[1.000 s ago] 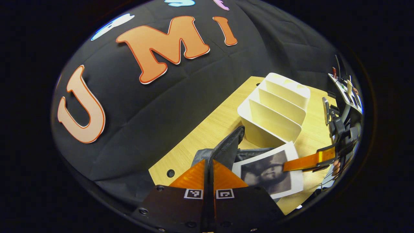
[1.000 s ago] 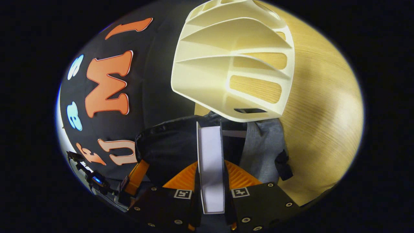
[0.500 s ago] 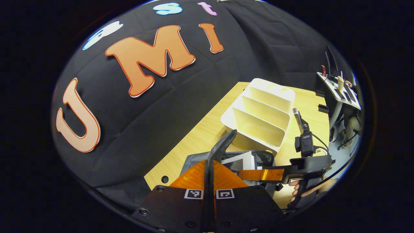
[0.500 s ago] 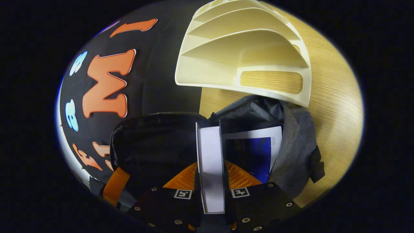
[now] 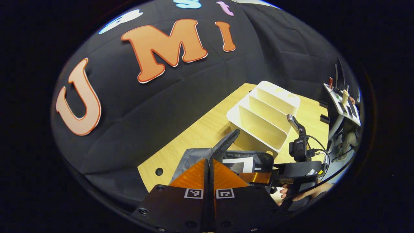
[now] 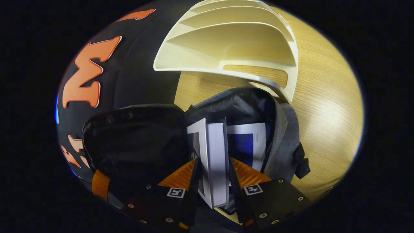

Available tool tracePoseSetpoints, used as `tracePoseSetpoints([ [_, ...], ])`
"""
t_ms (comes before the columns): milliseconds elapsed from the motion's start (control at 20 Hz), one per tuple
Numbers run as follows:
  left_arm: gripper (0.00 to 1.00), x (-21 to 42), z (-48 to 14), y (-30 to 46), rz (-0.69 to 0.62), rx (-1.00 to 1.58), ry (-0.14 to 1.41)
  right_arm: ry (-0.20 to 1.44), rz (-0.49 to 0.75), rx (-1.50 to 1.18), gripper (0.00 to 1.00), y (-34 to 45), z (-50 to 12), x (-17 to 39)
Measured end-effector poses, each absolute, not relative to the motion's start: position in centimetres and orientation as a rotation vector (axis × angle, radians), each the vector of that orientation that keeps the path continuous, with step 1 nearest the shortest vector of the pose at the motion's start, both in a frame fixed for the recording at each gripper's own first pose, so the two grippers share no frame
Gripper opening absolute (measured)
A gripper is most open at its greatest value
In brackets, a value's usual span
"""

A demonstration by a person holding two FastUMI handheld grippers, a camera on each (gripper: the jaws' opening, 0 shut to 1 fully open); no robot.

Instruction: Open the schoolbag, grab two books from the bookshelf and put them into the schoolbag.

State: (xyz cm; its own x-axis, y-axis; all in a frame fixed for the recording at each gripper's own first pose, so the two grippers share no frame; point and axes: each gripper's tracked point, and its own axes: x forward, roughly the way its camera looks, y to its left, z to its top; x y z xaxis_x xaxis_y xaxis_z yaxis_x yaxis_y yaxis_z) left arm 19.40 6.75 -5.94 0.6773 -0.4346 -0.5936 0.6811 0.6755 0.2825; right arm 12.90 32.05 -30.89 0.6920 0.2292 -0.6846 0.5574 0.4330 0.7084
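The left gripper pinches the raised black flap of the schoolbag, fingers pressed together on it. The right gripper clamps a white book, its long axis pointing down into the bag's mouth beside a blue-covered book. The bookshelf stands on the table just behind the bag.

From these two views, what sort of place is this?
Probably a recording booth, not a home: a black cloth wall stands behind a wooden table with only a rack and a bag, and a desk with equipment stands beyond.
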Motion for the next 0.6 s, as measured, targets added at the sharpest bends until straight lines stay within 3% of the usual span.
tracePoseSetpoints([
  [100, 0.0, 19.0, -6.5, 7.1, -0.646, 0.469, 0.541, 0.847, -0.227, 1.092, 0.7, 31.7, -30.3, 12.0],
  [150, 0.0, 18.7, -6.7, 7.2, -0.636, 0.456, 0.548, 0.861, -0.216, 1.05, 0.89, 31.6, -29.7, 11.4],
  [250, 0.0, 17.6, -7.1, 7.5, -0.621, 0.437, 0.556, 0.885, -0.19, 0.942, 1.0, 30.9, -28.7, 10.4],
  [400, 0.01, 15.5, -8.4, 7.6, -0.591, 0.381, 0.59, 0.88, -0.172, 0.773, 0.98, 28.7, -26.7, 9.2],
  [600, 0.1, 11.9, -9.8, 6.9, -0.538, 0.238, 0.622, 0.879, -0.145, 0.572, 0.98, 25.8, -24.5, 7.1],
])
